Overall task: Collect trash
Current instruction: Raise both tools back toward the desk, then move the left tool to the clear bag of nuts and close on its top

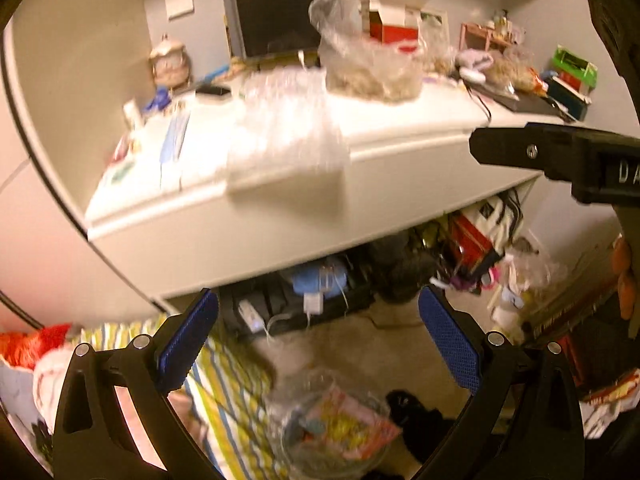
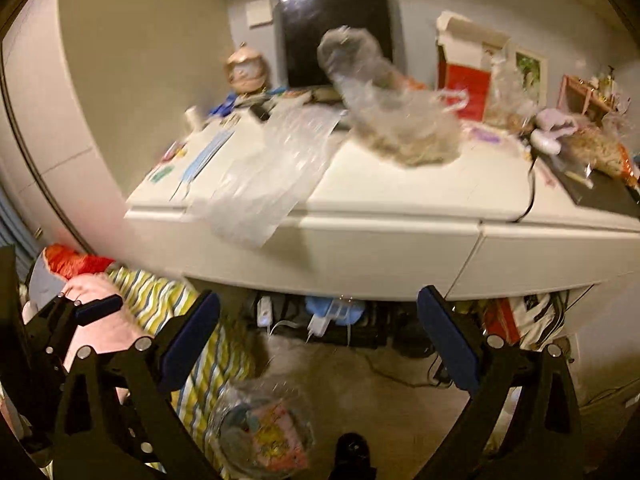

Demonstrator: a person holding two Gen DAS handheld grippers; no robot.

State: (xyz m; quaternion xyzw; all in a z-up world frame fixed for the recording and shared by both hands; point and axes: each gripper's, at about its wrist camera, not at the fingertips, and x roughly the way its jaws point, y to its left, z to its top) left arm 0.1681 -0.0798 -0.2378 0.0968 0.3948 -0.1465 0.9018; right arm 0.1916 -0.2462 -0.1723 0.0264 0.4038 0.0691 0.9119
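1. On the white desk (image 2: pixel 400 216), a clear plastic sheet (image 2: pixel 264 176) lies flat and droops over the front edge, left of the desk's middle.
2. Behind the sheet and to its right on the desk stands a crumpled clear bag (image 2: pixel 400 120) with brownish stuff at its bottom.
3. Behind the bag, at the desk's back, are a dark monitor (image 2: pixel 332 20) and an open red-and-white box (image 2: pixel 464 68).
4. Below the desk's front edge, on the floor, lies a clear bag of colourful wrappers (image 1: pixel 332 428), beside a striped cloth (image 1: pixel 224 392).
5. Left gripper (image 1: pixel 318 340) hangs in front of the desk, lower than its top, with its blue pads (image 1: pixel 188 340) spread wide and nothing between them.
6. Right gripper (image 2: pixel 318 340) is likewise before the desk, fingers spread and empty; it also shows at the right edge of the left wrist view, level with the desk's front.
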